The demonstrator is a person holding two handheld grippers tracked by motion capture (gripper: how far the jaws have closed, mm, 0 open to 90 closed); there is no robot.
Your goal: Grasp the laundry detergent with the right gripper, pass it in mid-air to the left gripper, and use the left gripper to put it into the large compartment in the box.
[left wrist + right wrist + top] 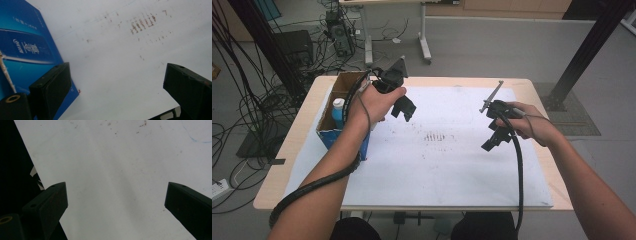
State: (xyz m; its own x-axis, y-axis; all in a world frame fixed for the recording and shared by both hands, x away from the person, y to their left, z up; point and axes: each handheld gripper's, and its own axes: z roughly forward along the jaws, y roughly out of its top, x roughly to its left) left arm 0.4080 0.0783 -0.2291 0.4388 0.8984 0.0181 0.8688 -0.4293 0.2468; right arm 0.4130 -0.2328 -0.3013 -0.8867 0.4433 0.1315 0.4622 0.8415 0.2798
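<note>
- Just left of my left gripper [404, 111] sits the blue box [343, 112], a white-capped bottle [338, 111] upright inside; nothing lifted out yet, I judge.
- That gripper's jaws gape, empty.
- My right gripper [492, 141], equally spread, hangs over a stained white sheet [442, 170].
- Cables litter the floor beyond.

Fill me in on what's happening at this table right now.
A person holds a two-jaw gripper in each hand above a white sheet on the table. The left gripper hovers beside a blue cardboard box at the table's left edge, with a bottle standing inside. The right gripper hangs over bare sheet. Both sets of jaws stand wide open and hold nothing.
</note>
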